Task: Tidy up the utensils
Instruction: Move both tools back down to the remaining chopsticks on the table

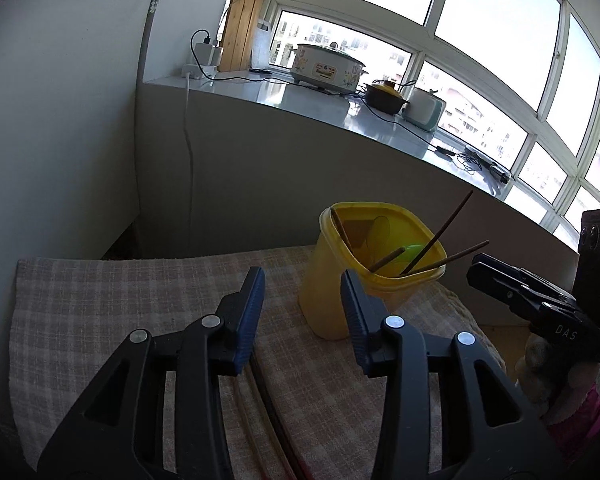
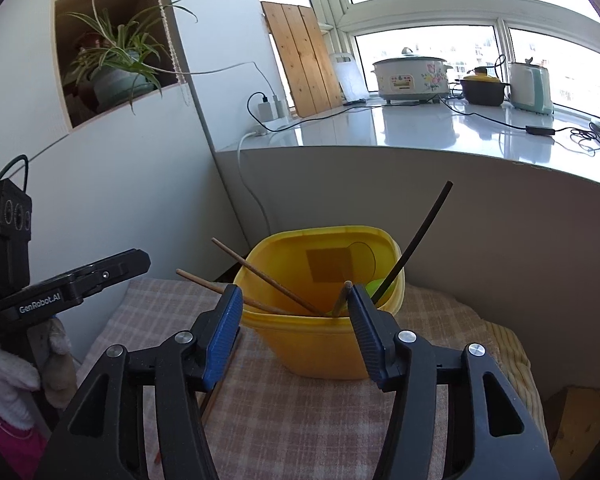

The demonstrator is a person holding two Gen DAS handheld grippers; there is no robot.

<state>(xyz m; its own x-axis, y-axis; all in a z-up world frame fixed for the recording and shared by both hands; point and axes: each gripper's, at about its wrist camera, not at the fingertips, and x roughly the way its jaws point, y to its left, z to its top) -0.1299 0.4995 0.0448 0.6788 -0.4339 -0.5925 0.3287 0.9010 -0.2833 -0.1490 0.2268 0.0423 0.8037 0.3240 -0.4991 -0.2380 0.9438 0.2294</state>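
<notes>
A: The left gripper [image 1: 303, 314] hangs over the checked cloth [image 1: 120, 320] with its blue pads parted and nothing pressed between them. Two chopsticks [image 1: 266, 408], one pale and one dark, lie on the cloth under it, running back beneath its body.

B: And the right gripper [image 2: 296, 332]?

A: Released as well. Its jaws stand apart in front of the yellow container [image 2: 320, 344], and no pad touches anything. A single brown chopstick [image 2: 216, 388] lies on the cloth beside its left finger.

B: Where do the utensils sit?

A: Mostly in that yellow container [image 1: 332, 300], which stands upright on the cloth near the far edge. Several brown sticks [image 2: 268, 280] lean out over its rim to one side, a dark stick [image 2: 416, 240] angles up on the other, and something lime green [image 2: 374, 286] shows low inside. I cannot tell what the green thing is.

B: What about the room?

A: Behind the cloth rises a plain grey wall topped by a glossy white sill [image 2: 420, 128] under a wide window. On the sill stand a flowered cooker [image 2: 410, 78], a dark pot with a yellow lid [image 2: 482, 88], a pale green appliance [image 2: 530, 88], a leaning wooden board [image 2: 300, 56] and loose black cables. To the left, a wall niche holds a spider plant [image 2: 116, 64]. A gloved hand [image 2: 8, 380] grips the left tool's handle.
</notes>
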